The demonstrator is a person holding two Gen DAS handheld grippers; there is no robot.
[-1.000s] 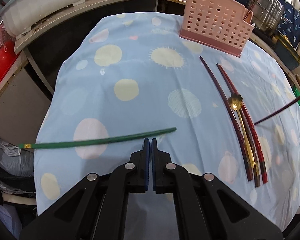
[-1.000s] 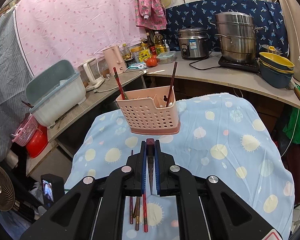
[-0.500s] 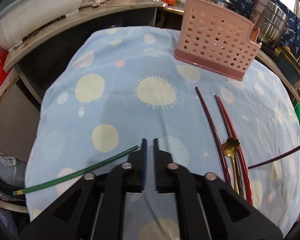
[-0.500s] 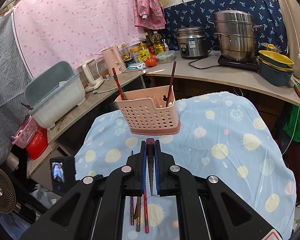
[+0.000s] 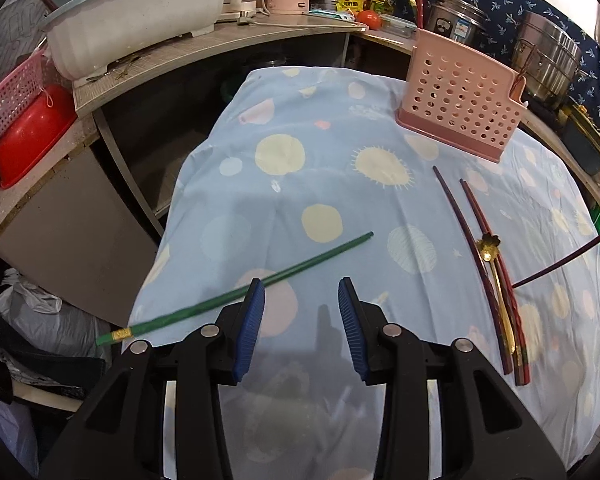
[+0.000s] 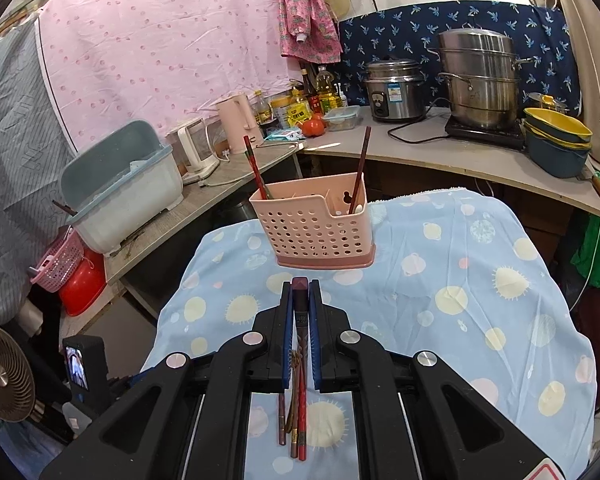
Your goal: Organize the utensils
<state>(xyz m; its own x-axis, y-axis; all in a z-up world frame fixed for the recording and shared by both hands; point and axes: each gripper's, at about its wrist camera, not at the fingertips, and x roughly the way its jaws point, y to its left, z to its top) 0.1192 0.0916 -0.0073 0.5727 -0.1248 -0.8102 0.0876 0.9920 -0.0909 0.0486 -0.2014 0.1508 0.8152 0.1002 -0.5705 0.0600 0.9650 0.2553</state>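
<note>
At the near edge of the table, the left gripper (image 5: 301,290) hangs above the cloth with its jaws opening and nothing between the blue pads (image 5: 251,334). A green chopstick (image 5: 236,294) lies flat on the tablecloth (image 5: 328,184), passing just behind the left pad; its gold-banded end juts past the cloth's left edge. Whether the pad touches it cannot be told.

The right gripper (image 6: 300,284) is clamped tight on a dark red chopstick (image 6: 300,310), whose blunt end shows between the fingertips. In the left view the thin end of that chopstick (image 5: 568,258) reaches in from the right edge, raised off the cloth.

On the right half of the table, two dark red chopsticks (image 5: 466,240) lie side by side with a gold spoon (image 5: 490,250) resting over them, its flower-shaped bowl toward the far side.

The cloth is light blue, printed with pale yellow and white discs and suns, slightly wrinkled, and hangs over the table edges.

At the far end stands a pink perforated utensil holder (image 6: 314,226), upright, with one chopstick leaning in its left compartment and one in its right.

Beyond the table a curved counter (image 6: 440,152) carries a grey-blue tub (image 6: 120,184), a pink kettle (image 6: 238,122), bottles, a tomato, a rice cooker (image 6: 396,90), a stacked steel steamer (image 6: 478,78) and nested bowls. A pink sheet (image 6: 160,48) and a blue patterned cloth cover the walls. A fan (image 6: 4,374) sits low at the left.
</note>
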